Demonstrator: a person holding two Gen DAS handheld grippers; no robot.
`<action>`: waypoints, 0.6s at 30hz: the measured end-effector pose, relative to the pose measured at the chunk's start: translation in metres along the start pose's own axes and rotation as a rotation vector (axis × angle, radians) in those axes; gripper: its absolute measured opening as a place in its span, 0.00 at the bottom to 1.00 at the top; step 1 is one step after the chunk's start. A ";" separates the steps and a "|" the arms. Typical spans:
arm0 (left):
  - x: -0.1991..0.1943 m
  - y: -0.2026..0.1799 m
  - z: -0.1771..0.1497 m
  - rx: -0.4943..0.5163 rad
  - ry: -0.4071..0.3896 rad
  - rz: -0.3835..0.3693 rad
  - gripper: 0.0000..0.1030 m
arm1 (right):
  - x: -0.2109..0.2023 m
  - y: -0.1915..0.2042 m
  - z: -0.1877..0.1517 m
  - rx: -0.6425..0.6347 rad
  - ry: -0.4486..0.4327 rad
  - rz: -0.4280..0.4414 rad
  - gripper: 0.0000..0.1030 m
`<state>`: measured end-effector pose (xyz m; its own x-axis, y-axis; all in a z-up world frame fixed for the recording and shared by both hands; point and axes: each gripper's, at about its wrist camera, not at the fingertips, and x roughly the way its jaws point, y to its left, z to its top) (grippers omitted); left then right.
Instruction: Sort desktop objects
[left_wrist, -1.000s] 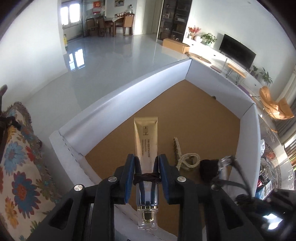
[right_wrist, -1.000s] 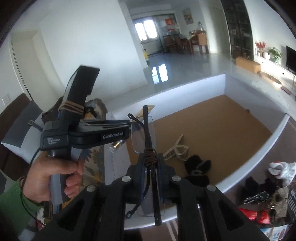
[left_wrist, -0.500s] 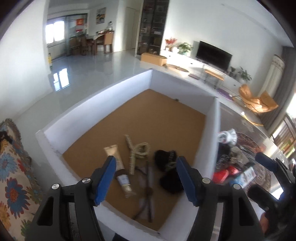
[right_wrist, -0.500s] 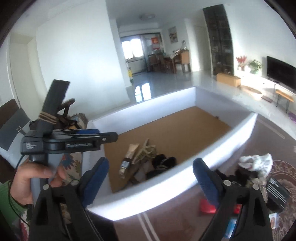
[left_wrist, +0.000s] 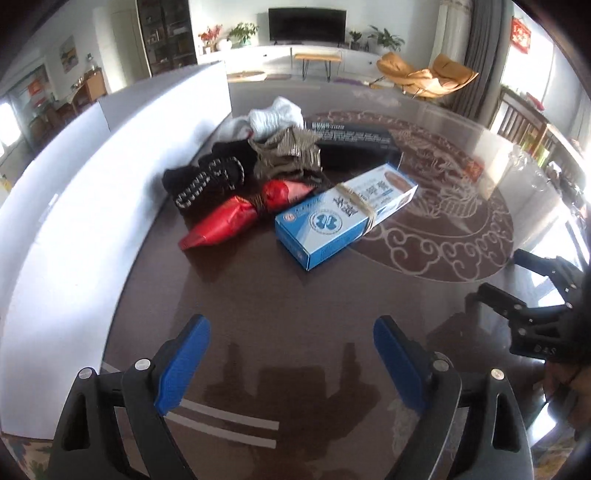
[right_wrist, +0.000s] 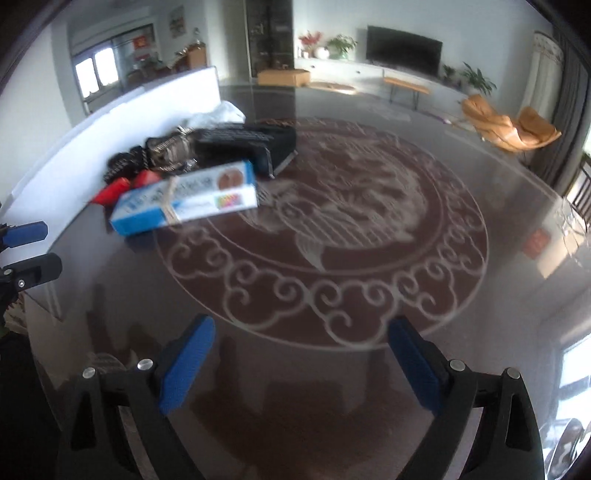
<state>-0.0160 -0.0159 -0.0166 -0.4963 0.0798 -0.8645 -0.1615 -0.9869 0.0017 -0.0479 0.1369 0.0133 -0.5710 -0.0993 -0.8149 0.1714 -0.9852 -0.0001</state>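
Your table (left_wrist: 461, 206) is glossy glass, mirroring the room over a patterned brown surface. The blue box (left_wrist: 343, 218) looks like printed cardboard tied with twine. The red pack (left_wrist: 229, 219) is shiny, crinkled foil or plastic. The socks (left_wrist: 273, 118) are knitted cloth. The bin wall (left_wrist: 74, 206) is matt white board. Your pads (left_wrist: 183, 363) are ribbed blue, rubbery.

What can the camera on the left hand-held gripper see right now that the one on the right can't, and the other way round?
Only the left wrist view shows the white socks clearly, the whole red packet and the right hand-held gripper at its edge. Only the right wrist view shows the cardboard carton on the floor and one blue pad of the left hand-held gripper. Both show the blue box, the black box, the white bin wall, the TV and the orange chairs.
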 end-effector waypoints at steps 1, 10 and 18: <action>0.003 -0.002 0.003 -0.015 -0.004 -0.015 0.88 | -0.004 0.000 -0.002 -0.013 -0.020 -0.015 0.92; 0.040 -0.010 0.016 -0.045 -0.037 0.029 1.00 | -0.003 0.000 0.000 -0.010 -0.002 -0.008 1.00; 0.051 -0.014 0.035 -0.049 -0.095 0.029 1.00 | -0.003 0.000 -0.002 -0.010 -0.002 -0.008 1.00</action>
<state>-0.0687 0.0068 -0.0435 -0.5788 0.0620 -0.8131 -0.1051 -0.9945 -0.0010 -0.0448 0.1374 0.0145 -0.5743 -0.0916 -0.8135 0.1750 -0.9845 -0.0127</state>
